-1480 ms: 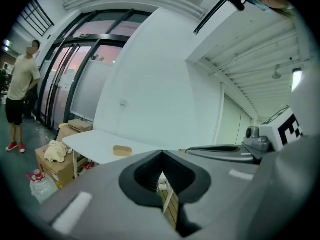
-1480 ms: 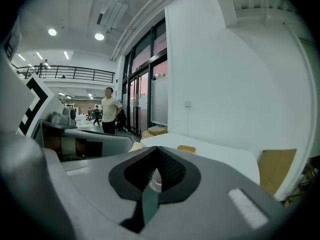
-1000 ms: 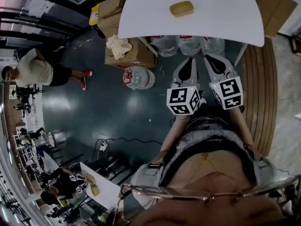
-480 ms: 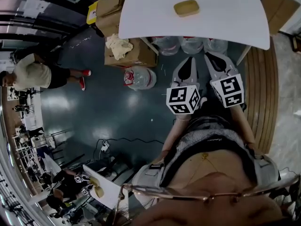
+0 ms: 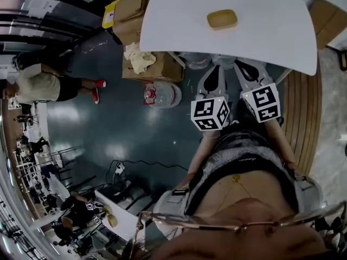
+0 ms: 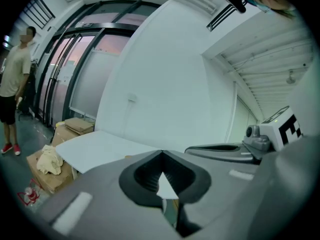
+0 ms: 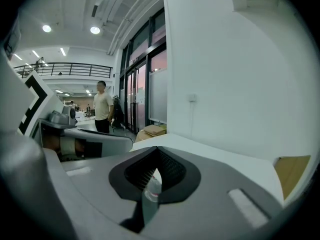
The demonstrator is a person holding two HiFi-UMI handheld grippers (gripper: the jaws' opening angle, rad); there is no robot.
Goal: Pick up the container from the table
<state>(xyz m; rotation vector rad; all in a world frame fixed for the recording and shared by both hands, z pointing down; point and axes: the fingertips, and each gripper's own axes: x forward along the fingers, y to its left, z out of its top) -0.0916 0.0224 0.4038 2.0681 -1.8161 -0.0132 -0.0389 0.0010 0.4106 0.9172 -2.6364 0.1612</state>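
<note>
The fingers of the left gripper (image 6: 161, 153) are seen pressed together at their tips, with nothing held between them. The fingers of the right gripper (image 7: 158, 149) are likewise closed tip to tip and empty; through the gap behind their tips part of a clear bottle (image 7: 151, 188) is glimpsed.

In the head view both grippers are held side by side, the left gripper (image 5: 213, 70) just beside the right gripper (image 5: 245, 65), with the fingertips at the near edge of the white surface (image 5: 179, 20). The container (image 5: 222, 19), a small tan rounded box, is found lying on that surface, straight ahead of both pairs of fingers and well apart from them, touched by neither.

To the left of the left fingers, cardboard boxes (image 5: 154, 66) with a crumpled cloth (image 5: 139, 56) on top are stacked on the floor, and a large water jug (image 5: 161, 93) is laid near them. Far to the left of the fingers a person (image 5: 42, 85) is seen standing.
</note>
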